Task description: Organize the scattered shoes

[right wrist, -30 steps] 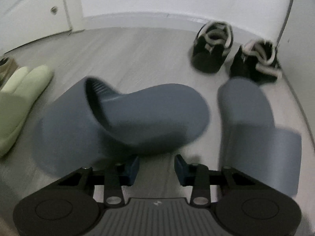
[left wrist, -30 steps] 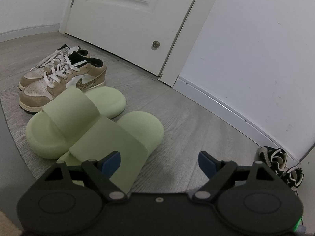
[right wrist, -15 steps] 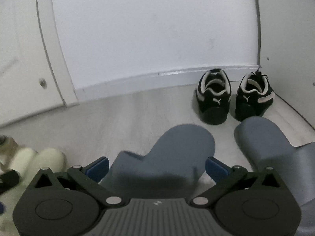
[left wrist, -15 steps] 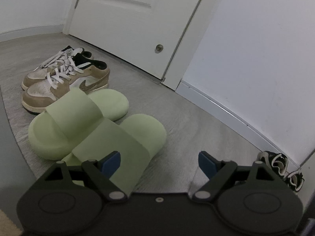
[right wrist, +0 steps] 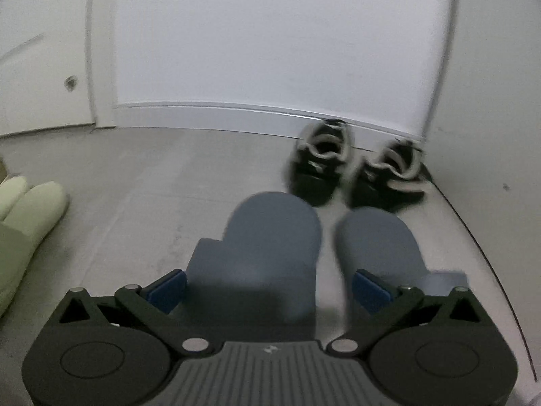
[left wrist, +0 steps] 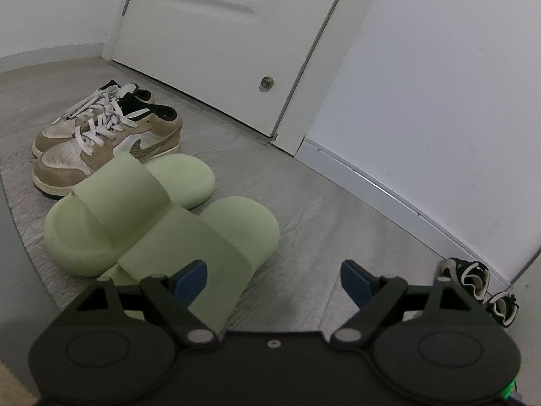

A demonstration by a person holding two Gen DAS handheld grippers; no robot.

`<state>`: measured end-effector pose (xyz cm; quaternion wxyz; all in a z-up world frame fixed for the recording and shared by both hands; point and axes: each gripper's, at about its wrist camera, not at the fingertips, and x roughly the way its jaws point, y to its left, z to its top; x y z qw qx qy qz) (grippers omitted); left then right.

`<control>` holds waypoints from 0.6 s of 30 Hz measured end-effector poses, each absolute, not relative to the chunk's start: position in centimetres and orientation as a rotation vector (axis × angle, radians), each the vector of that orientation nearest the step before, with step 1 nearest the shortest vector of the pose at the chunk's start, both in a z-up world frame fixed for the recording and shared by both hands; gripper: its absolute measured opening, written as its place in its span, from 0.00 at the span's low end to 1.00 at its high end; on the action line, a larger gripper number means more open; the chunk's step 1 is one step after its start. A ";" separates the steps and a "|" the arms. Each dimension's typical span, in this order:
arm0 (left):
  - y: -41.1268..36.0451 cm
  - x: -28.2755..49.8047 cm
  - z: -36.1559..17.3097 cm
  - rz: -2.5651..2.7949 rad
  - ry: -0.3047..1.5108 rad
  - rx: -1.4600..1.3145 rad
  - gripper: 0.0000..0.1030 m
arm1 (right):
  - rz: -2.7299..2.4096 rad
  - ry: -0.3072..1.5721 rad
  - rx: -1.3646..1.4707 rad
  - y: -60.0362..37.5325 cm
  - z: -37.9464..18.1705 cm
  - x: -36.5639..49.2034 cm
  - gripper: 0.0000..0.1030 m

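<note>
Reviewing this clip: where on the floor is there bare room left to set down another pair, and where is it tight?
Bare floor runs between the green slides and the blue slides, back to the baseboard and door. It is tight in the right corner, where the black sneakers sit just beyond the blue slides, and on the left, where the green slides crowd the tan sneakers.

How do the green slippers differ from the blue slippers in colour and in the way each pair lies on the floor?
The green slippers are pale green; the blue slippers are greyish blue. The green slippers lie pressed together, one partly overlapping the other, next to the tan sneakers. The blue slippers lie apart with a strip of floor between them, just in front of the black shoes. Both pairs are chunky slides with one wide strap, placed side by side.
</note>
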<state>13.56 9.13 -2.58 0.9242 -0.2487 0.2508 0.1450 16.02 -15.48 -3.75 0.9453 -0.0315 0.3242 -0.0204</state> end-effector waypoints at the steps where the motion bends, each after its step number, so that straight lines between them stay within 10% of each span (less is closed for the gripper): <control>1: 9.1 13.6 -2.6 0.297 0.517 -0.510 0.84 | -0.022 0.669 -0.014 -15.9 -4.0 16.3 1.00; 18: 9.0 13.7 -2.7 0.294 0.521 -0.508 0.84 | 0.098 0.624 -0.110 -18.2 -3.2 16.4 1.00</control>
